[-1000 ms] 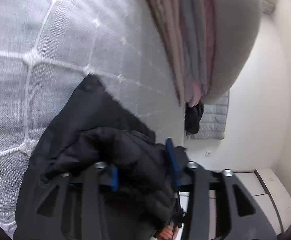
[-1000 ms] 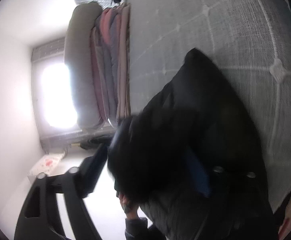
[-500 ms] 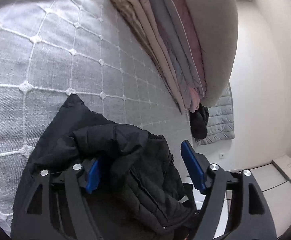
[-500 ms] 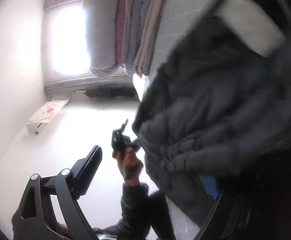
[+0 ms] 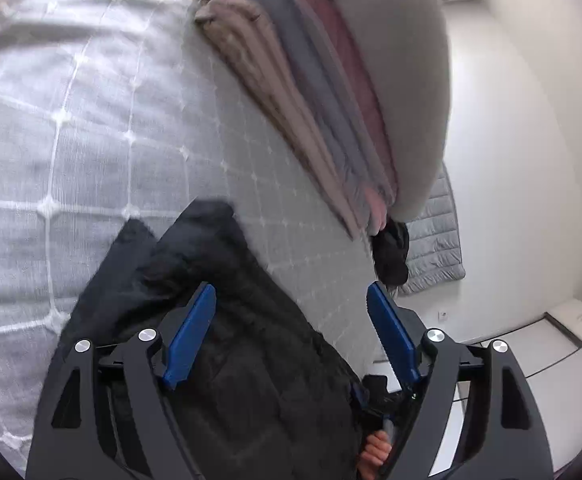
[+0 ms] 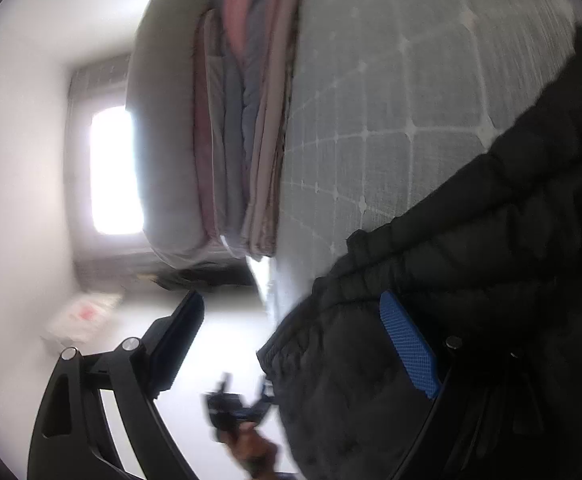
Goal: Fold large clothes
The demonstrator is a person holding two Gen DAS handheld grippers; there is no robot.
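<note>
1. Bed [image 5: 91, 128] with grid-stitched grey cover is carrying everything; stack of folded bedding [image 5: 331, 100] is sitting at the far side, clear of the work area.
2. Black puffer jacket [image 5: 227, 320] is lying bunched on the near edge, partly folded.
3. Left gripper [image 5: 291, 312] is hovering over it, fingers apart, nothing pinched; they have just been opening off the fold they were clamping earlier.
4. Right gripper [image 6: 291, 320] is standing wide too, jacket [image 6: 471, 280] beside its blue pad, not gripped. Earlier it was closer in.

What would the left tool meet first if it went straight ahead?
Probably the black puffer jacket lying below its open jaws, then the grey quilted bedspread beyond. Depth is hard to judge here.
</note>
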